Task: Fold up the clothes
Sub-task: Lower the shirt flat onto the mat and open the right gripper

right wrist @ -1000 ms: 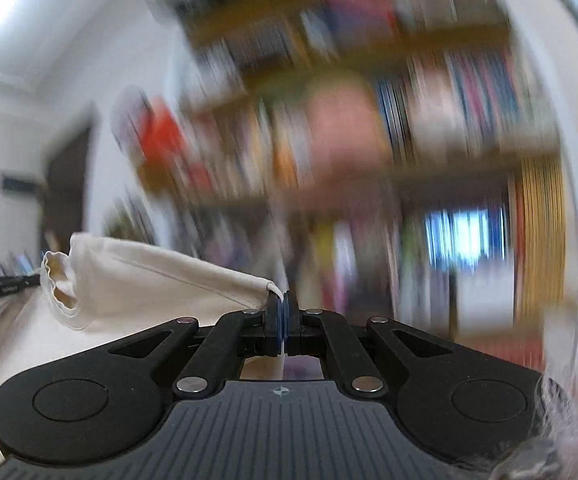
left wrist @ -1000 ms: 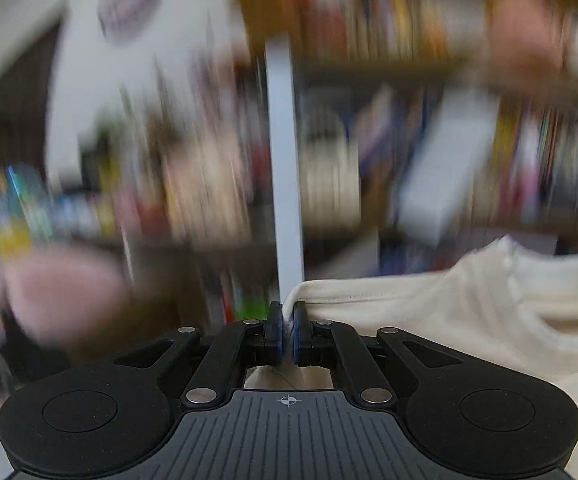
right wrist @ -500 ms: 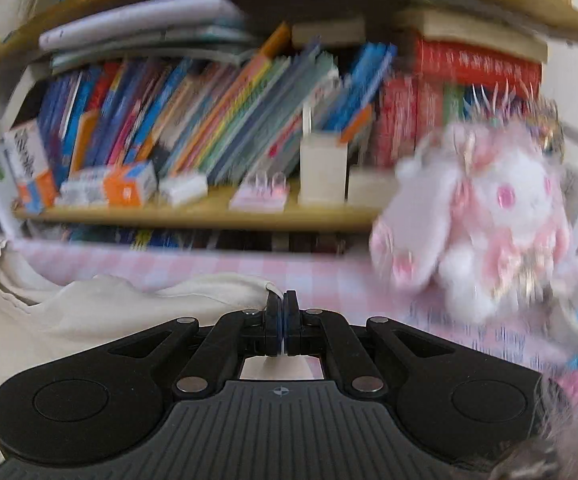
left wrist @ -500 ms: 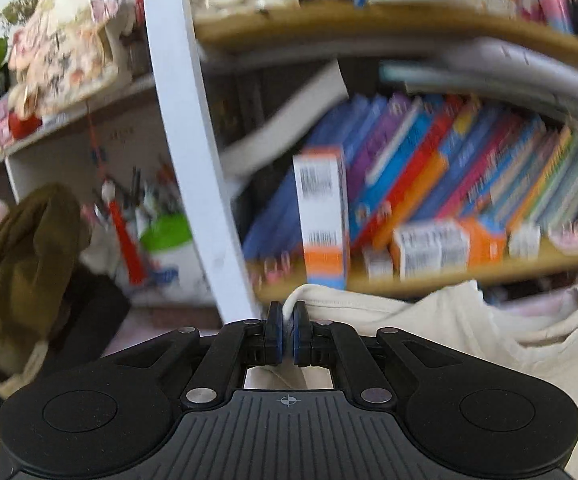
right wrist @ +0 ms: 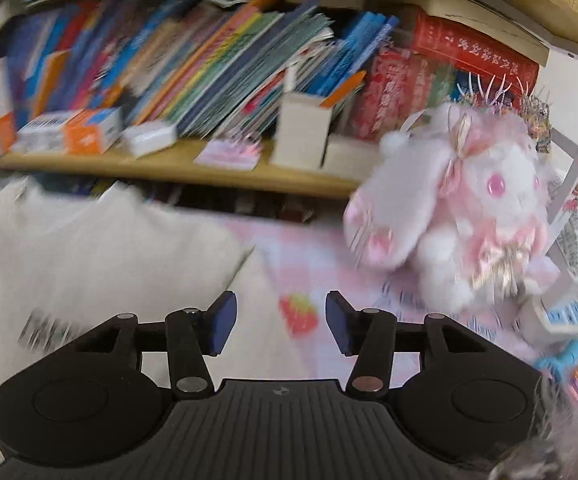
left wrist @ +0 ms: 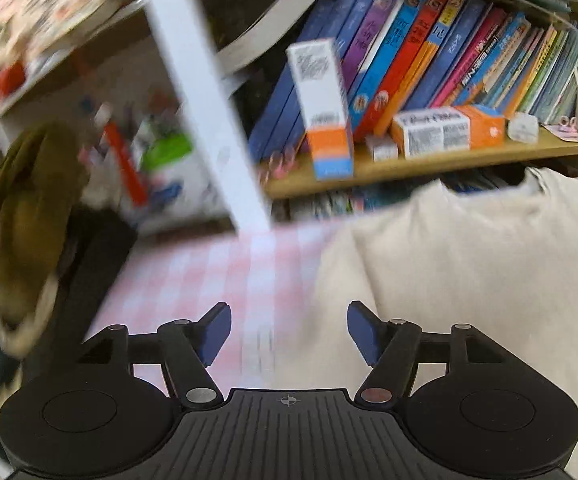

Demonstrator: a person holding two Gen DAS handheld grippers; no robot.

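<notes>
A cream T-shirt (left wrist: 469, 264) lies spread on a pink checked tablecloth (left wrist: 209, 272); it also shows in the right wrist view (right wrist: 101, 256). My left gripper (left wrist: 289, 330) is open and empty, low over the shirt's left edge. My right gripper (right wrist: 277, 322) is open and empty, low over the shirt's right edge, with the cloth (right wrist: 309, 252) between its fingers. Both views are blurred by motion.
A bookshelf (left wrist: 429, 160) full of books and small boxes stands just behind the table. An olive garment (left wrist: 21, 216) hangs at the left. A pink and white plush rabbit (right wrist: 461, 208) sits at the right on the table, with small items (right wrist: 565, 320) beside it.
Both grippers were shut on the shirt's upper edge and held it up. They have come down to the table and opened, and the shirt now lies on the cloth.
</notes>
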